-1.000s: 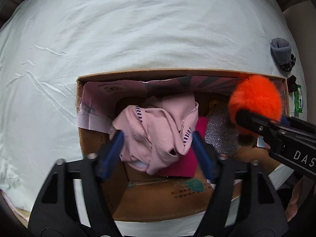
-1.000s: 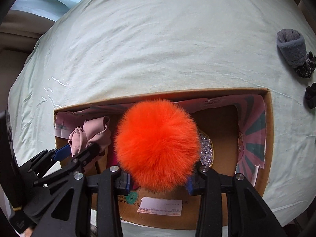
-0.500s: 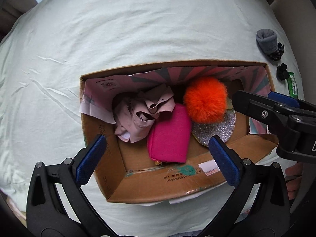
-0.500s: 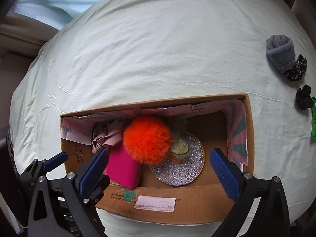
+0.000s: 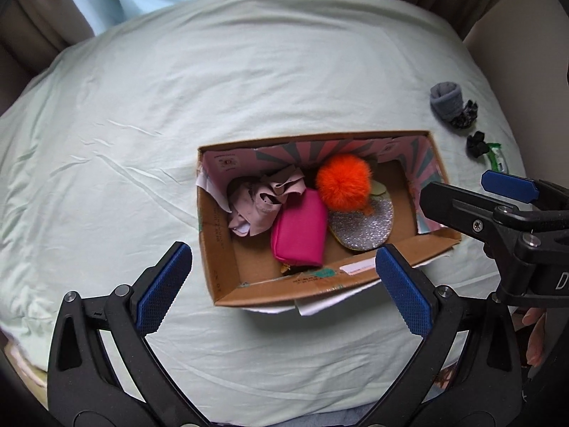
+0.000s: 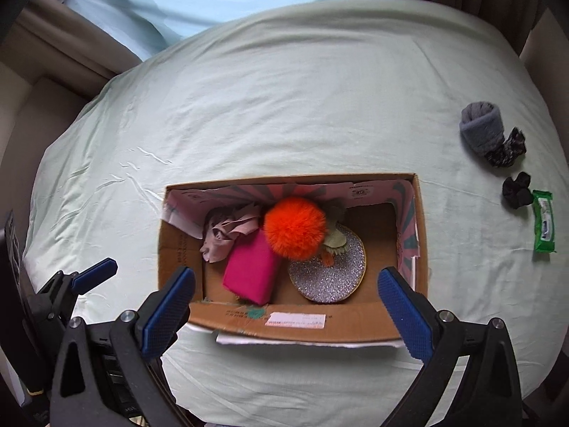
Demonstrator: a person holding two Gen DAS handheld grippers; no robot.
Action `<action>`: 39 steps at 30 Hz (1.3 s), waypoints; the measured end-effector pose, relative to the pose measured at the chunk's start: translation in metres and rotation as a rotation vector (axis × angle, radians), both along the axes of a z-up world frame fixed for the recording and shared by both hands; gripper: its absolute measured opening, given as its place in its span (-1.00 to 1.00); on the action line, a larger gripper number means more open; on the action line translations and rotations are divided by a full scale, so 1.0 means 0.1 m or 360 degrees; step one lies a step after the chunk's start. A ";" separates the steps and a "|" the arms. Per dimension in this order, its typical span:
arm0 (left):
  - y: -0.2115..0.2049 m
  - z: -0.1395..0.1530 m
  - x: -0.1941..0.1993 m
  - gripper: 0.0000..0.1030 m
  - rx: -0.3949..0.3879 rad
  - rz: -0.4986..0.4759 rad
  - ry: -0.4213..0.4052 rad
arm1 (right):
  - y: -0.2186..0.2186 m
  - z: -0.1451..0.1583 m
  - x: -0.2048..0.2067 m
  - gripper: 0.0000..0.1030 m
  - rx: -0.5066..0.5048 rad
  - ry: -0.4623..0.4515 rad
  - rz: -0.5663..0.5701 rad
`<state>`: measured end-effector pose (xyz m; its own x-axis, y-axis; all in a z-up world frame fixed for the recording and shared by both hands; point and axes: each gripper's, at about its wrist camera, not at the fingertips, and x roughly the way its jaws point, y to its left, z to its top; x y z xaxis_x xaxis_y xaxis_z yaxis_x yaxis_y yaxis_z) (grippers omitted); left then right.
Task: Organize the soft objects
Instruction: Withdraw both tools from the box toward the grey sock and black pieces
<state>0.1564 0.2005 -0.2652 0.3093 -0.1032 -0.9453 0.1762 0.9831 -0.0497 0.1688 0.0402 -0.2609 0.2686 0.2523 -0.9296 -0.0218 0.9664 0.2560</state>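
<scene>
1. Left wrist view: the left gripper (image 5: 282, 288) hangs above a pale green sheet (image 5: 142, 142) with its jaws spread wide and nothing between them. Below lies an open cardboard box (image 5: 220, 249). Inside, from left to right, sit a crumpled pink cloth (image 5: 263, 203), a bright pink pouch (image 5: 298, 235), an orange pompom (image 5: 343, 181) and a glittery disc (image 5: 366, 227) (the pompom overlaps the disc's far edge). The right gripper's fingers (image 5: 508, 185) enter from the right.

2. Right wrist view: the right gripper (image 6: 286, 306) is also wide open and empty above the box (image 6: 355, 323). Well to the right on the sheet (image 6: 284, 106) lie a grey sock roll (image 6: 482, 131), two dark scrunchies (image 6: 517, 190) and a green packet (image 6: 544, 226).
</scene>
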 end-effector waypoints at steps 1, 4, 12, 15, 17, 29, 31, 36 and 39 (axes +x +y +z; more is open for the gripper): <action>0.02 0.09 -0.04 0.99 -0.0010 0.0005 -0.0023 | 0.01 0.08 -0.06 0.98 -0.0007 -0.0028 0.0009; 0.06 0.33 -0.21 0.99 -0.0043 0.0030 -0.0103 | 0.03 0.34 -0.26 0.98 -0.0058 -0.0115 0.0030; 0.18 0.98 -0.68 0.99 -0.0100 0.0088 -0.0338 | -0.01 1.06 -0.89 0.98 -0.0180 -0.0452 0.0009; 0.17 1.18 -0.84 0.99 -0.0118 0.0088 -0.0438 | -0.08 1.31 -1.14 0.98 -0.0214 -0.0608 -0.0034; 0.14 1.30 -0.93 0.99 -0.0125 0.0093 -0.0494 | -0.13 1.44 -1.28 0.98 -0.0245 -0.0699 -0.0067; -0.61 1.78 -1.21 0.99 -0.0155 0.0080 -0.0709 | -0.86 1.84 -1.79 0.98 -0.0300 -0.0966 -0.0239; -0.79 1.81 -1.23 0.99 -0.0182 0.0075 -0.0706 | -1.05 1.84 -1.83 0.98 -0.0313 -0.0974 -0.0246; -1.41 1.84 -1.22 0.99 -0.0176 0.0024 -0.0731 | -1.65 1.86 -1.92 0.98 -0.0308 -0.0999 -0.0308; -1.78 1.83 -1.21 0.99 -0.0183 0.0022 -0.0759 | -2.03 1.86 -1.95 0.98 -0.0321 -0.1037 -0.0331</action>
